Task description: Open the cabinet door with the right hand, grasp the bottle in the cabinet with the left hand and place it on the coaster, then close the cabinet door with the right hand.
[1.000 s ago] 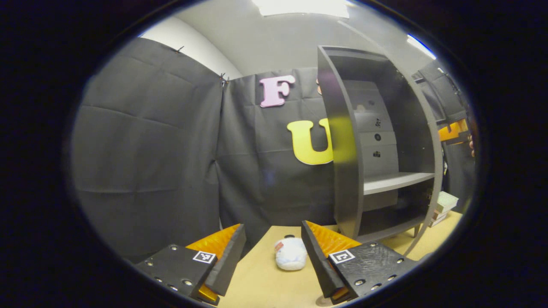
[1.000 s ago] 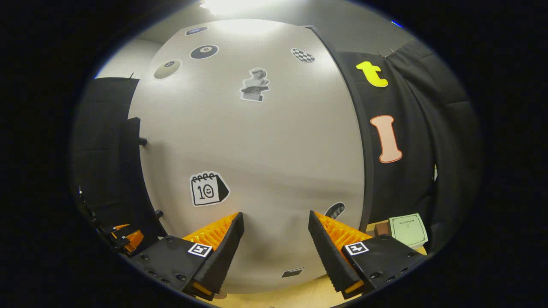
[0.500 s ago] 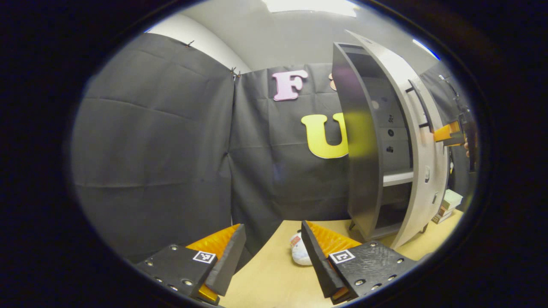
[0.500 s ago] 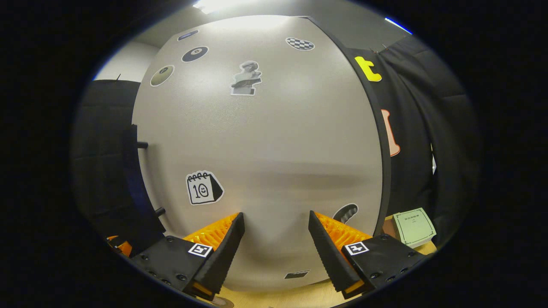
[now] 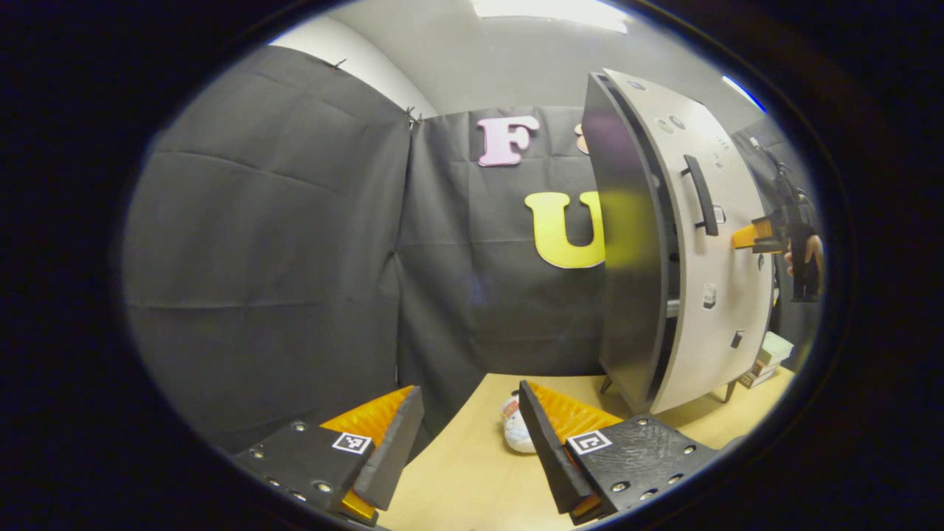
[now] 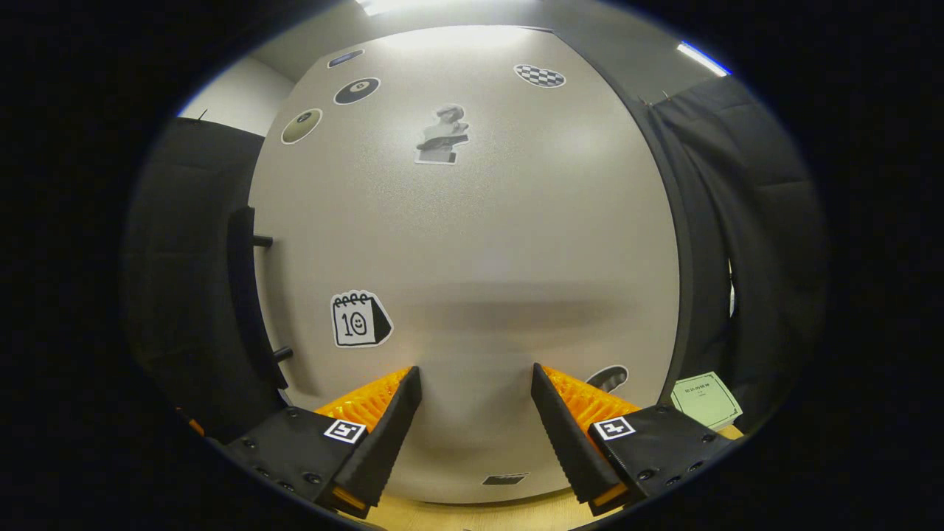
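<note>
A tall grey cabinet (image 5: 627, 243) is seen standing upright on short legs on a pale wooden tabletop (image 5: 472, 472), its long axis vertical and its dark side panel turned toward the left gripper view. The cabinet door (image 6: 472, 251), a flat, matte, light-grey panel decorated with stickers, is shown nearly shut, with a narrow gap left at its handle edge in the left gripper view. A slim dark bar handle (image 5: 699, 195) is mounted vertically near that edge. The right gripper (image 6: 476, 391) is presented with its fingers spread apart, nothing between them, facing the door's front at close range; whether the tips touch the panel cannot be told. The same gripper is seen from the left gripper view, farther off, with the hand (image 5: 810, 254) that holds it. The left gripper (image 5: 470, 413) is likewise held with fingers spread and empty, low over the tabletop. A small, rounded white bottle (image 5: 516, 431) with a dark top is seen on the tabletop left of the cabinet, partly hidden behind the left gripper's finger; its axis cannot be told. Small stacked boxes (image 5: 767, 358) lie beside the cabinet's far side.
</note>
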Available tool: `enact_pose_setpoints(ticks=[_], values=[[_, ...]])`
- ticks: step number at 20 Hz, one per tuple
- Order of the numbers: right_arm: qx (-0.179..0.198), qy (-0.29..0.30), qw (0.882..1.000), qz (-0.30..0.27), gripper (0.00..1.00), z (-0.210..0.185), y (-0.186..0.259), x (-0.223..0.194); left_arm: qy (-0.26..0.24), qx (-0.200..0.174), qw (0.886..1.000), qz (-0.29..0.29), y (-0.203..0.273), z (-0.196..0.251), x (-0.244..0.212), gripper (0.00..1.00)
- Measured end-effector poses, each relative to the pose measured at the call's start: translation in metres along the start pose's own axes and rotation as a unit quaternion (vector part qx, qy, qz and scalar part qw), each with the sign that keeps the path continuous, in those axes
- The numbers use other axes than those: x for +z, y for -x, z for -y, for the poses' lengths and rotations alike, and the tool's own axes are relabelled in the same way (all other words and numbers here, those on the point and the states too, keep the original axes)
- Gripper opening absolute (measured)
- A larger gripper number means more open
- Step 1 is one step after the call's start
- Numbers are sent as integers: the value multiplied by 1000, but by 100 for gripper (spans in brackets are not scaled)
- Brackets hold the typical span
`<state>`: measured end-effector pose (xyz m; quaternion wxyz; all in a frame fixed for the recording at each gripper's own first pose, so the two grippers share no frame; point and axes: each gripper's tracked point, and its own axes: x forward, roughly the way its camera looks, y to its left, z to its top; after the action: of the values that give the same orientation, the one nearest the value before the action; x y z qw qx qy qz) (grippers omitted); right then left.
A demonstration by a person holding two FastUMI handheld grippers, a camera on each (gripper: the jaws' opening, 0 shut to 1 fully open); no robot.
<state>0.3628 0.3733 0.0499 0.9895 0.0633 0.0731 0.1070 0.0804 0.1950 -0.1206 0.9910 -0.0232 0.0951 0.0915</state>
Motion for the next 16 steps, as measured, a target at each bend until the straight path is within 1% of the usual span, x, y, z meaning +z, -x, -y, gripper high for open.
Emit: enact_pose_setpoints(ticks=[1, 3, 4, 6, 9, 11, 12, 14, 16], values=[[-2, 3, 1000, 1, 96, -1, 2, 1, 1, -4, 1000, -1, -1, 4, 2, 79], [-1, 5, 1000, 9, 96, -6, 5, 4, 9, -17, 1000, 1, 0, 16, 10, 81], [8, 2, 1000, 14, 96, -10, 5, 7, 10, -20, 1000, 1, 0, 23, 14, 79], [27, 2, 999, 25, 96, -15, 10, 13, 10, -17, 1000, 8, 6, 34, 26, 79], [49, 1, 998, 29, 96, -9, 35, 19, 20, -27, 999, 15, 18, 69, 43, 81], [57, 2, 998, 32, 96, 6, 63, 22, 19, -43, 999, 14, 26, 101, 49, 81], [60, 5, 998, 36, 96, 15, 76, 24, 13, -51, 998, 19, 31, 116, 58, 79], [55, 19, 997, 43, 96, 40, 100, 28, -5, -63, 998, 32, 42, 142, 74, 81], [48, 32, 997, 47, 96, 67, 124, 31, -9, -79, 996, 41, 50, 174, 84, 81]])
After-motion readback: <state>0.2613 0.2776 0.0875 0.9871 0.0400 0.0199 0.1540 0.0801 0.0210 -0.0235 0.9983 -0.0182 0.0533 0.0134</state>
